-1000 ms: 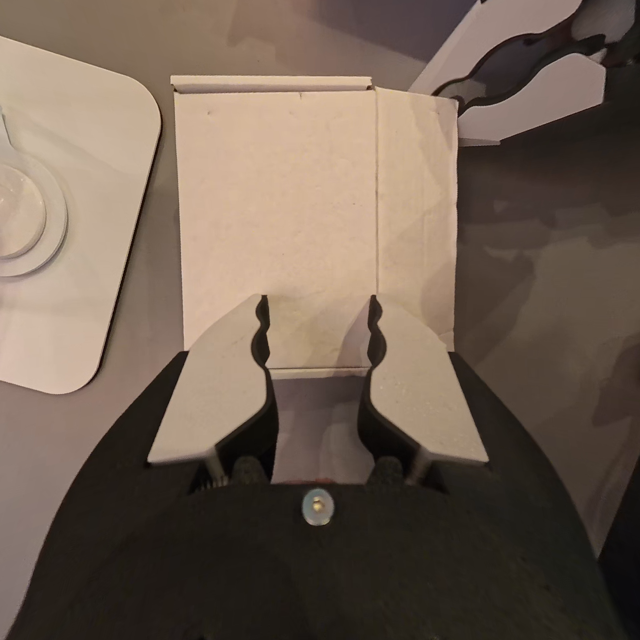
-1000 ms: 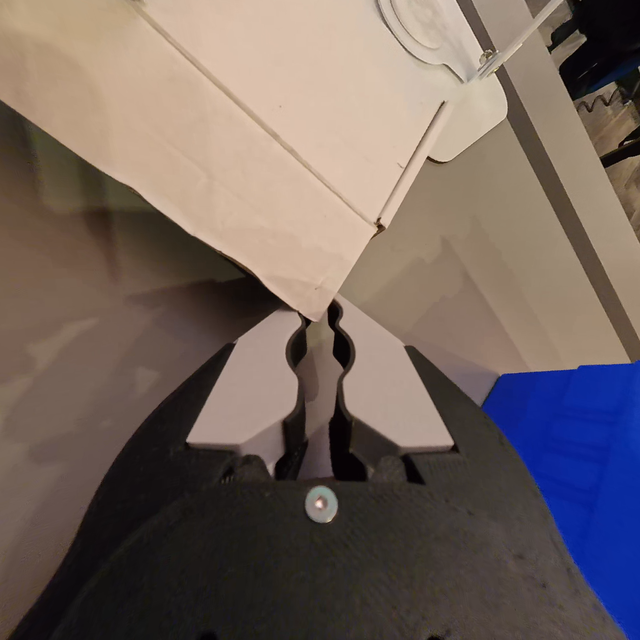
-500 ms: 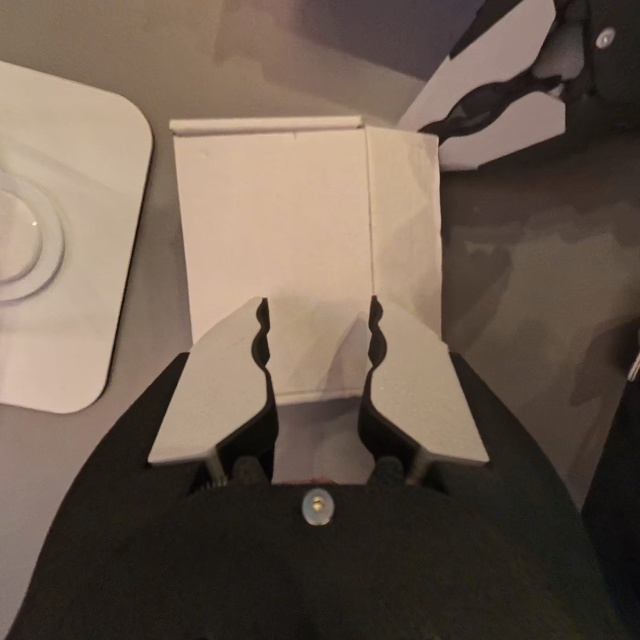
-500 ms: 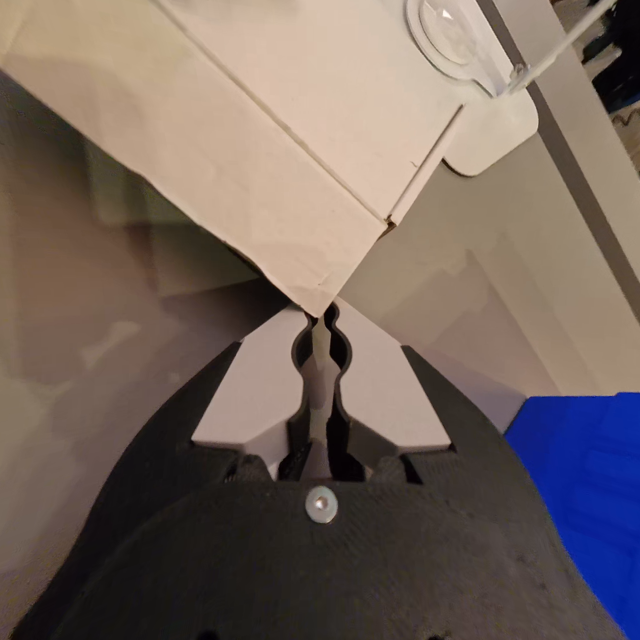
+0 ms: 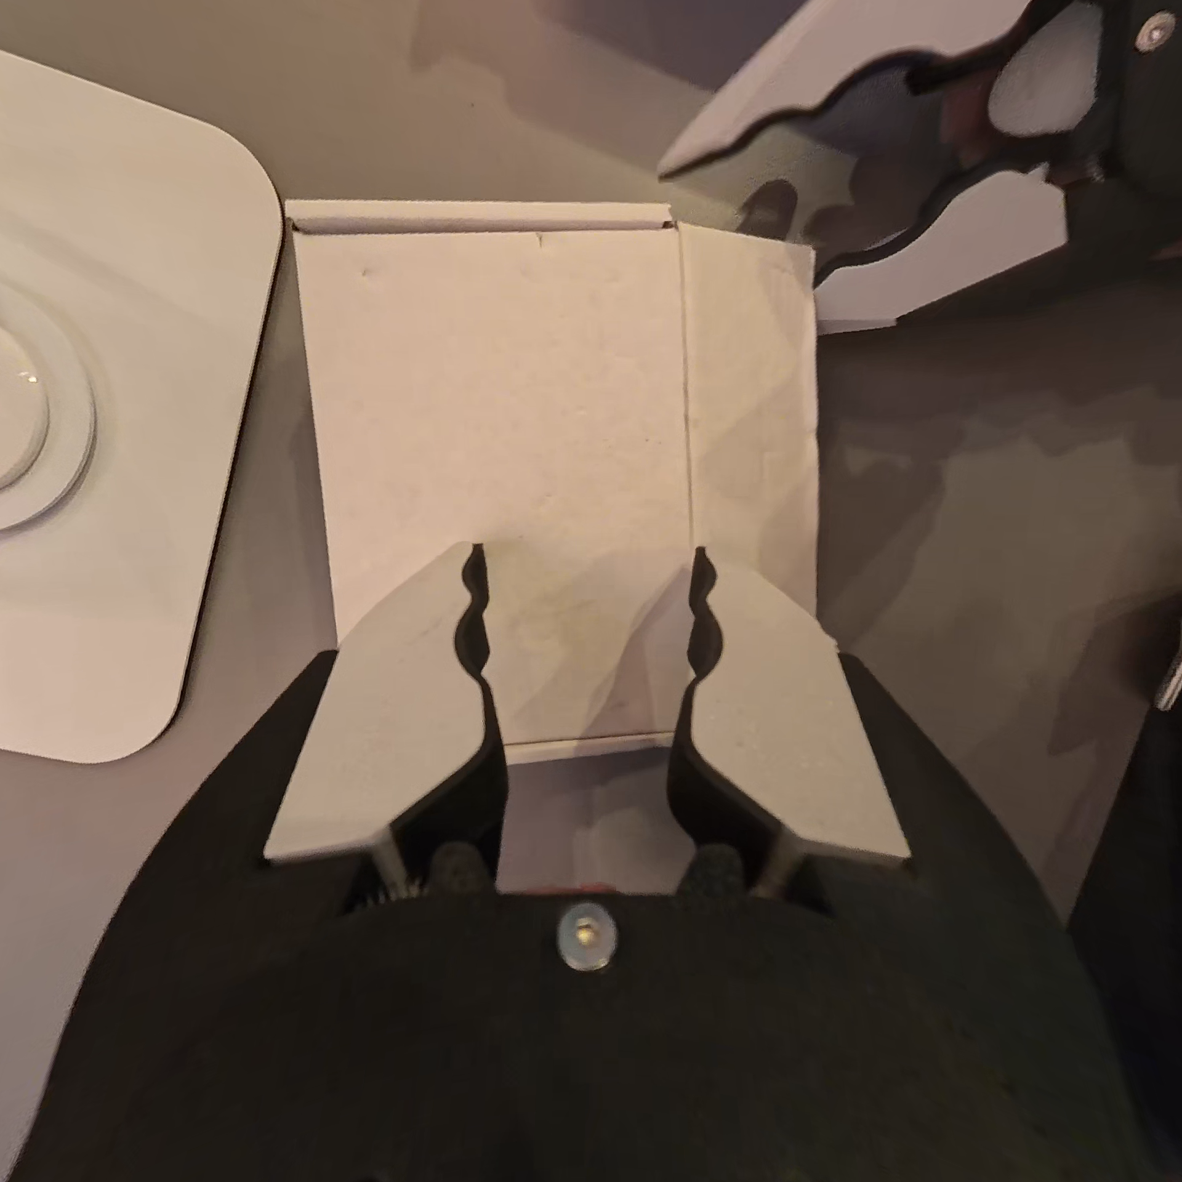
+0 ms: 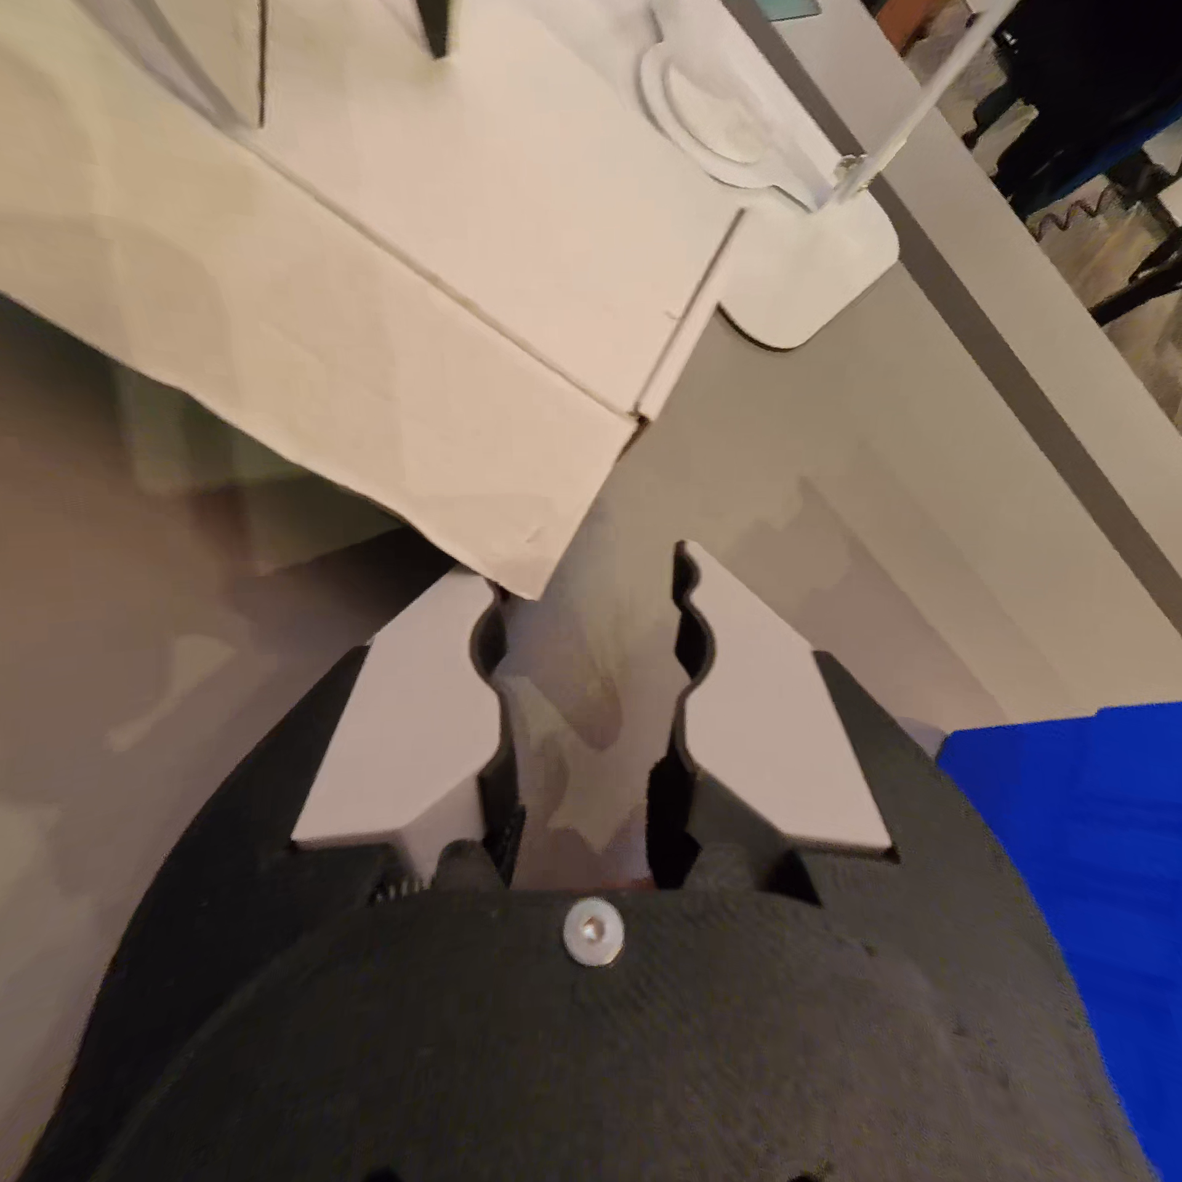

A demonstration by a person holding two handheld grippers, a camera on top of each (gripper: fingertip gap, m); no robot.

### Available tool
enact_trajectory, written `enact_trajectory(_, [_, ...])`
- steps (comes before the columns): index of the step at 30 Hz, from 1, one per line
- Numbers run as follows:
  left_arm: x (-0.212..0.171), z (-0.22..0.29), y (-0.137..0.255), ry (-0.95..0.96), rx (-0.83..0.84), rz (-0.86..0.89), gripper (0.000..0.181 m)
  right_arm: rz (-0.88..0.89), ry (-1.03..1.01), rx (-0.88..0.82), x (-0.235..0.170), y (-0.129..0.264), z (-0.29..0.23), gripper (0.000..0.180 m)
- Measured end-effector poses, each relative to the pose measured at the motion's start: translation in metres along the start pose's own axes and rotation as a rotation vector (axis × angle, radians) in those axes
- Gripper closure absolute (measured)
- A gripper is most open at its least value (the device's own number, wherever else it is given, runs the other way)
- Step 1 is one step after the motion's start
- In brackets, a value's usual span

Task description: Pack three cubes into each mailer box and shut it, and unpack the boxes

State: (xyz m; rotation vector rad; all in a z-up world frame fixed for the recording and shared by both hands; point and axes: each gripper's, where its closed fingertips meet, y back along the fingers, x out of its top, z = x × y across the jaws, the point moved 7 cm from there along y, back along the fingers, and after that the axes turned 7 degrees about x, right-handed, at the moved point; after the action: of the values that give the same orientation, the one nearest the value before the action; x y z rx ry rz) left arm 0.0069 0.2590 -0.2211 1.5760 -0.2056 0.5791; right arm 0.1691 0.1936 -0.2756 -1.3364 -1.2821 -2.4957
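A white cardboard mailer box (image 5: 499, 409) lies shut on the grey table, its side flap (image 5: 751, 409) sticking out on the right. My left gripper (image 5: 588, 550) is open, its fingers over the near part of the lid. In the right wrist view the box (image 6: 396, 268) fills the upper left, and its flap corner (image 6: 531, 563) sits just by my left fingertip. My right gripper (image 6: 585, 569) is open and holds nothing. It also shows in the left wrist view (image 5: 787, 192) at the box's far right corner. No cubes are in view.
A white rounded board (image 5: 115, 409) with a round disc on it lies left of the box; it also shows in the right wrist view (image 6: 812, 281). A blue bin (image 6: 1074, 863) stands at the right. The table edge (image 6: 998, 307) runs diagonally at the upper right.
My right gripper has opened and let go of the flap corner it pinched. The box has settled back flat, and the left gripper stays open over it.
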Motion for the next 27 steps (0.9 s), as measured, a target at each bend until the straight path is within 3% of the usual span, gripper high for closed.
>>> enact_trajectory(3, [-0.002,0.0,0.002,0.029,-0.011,0.01,0.123,0.082,-0.03,0.012,0.006,0.01,0.001,0.122])
enact_trajectory(8, [-0.012,0.009,0.006,0.082,-0.002,0.034,0.122,0.058,0.036,0.066,0.004,0.005,-0.013,0.116])
enact_trajectory(10, [-0.018,0.013,0.009,0.1,0.015,0.037,0.12,0.09,0.049,0.065,0.009,0.008,-0.012,0.134])
enact_trajectory(13, [-0.024,0.024,0.012,0.148,-0.023,0.065,0.126,0.192,0.065,0.022,0.019,0.024,-0.007,0.18])
enact_trajectory(17, [-0.029,0.037,0.014,0.147,-0.004,0.077,0.125,0.202,0.045,0.016,0.019,0.024,-0.003,0.177])
enact_trajectory(21, [-0.031,0.04,0.015,0.154,-0.007,0.09,0.127,0.125,-0.004,0.09,0.011,0.009,-0.006,0.159])
enact_trajectory(23, [-0.033,0.042,0.015,0.153,-0.009,0.093,0.127,0.153,-0.004,0.114,0.013,0.009,-0.007,0.177])
enact_trajectory(27, [-0.034,0.043,0.016,0.144,-0.005,0.092,0.128,0.126,0.041,0.1,0.012,0.005,-0.009,0.18])
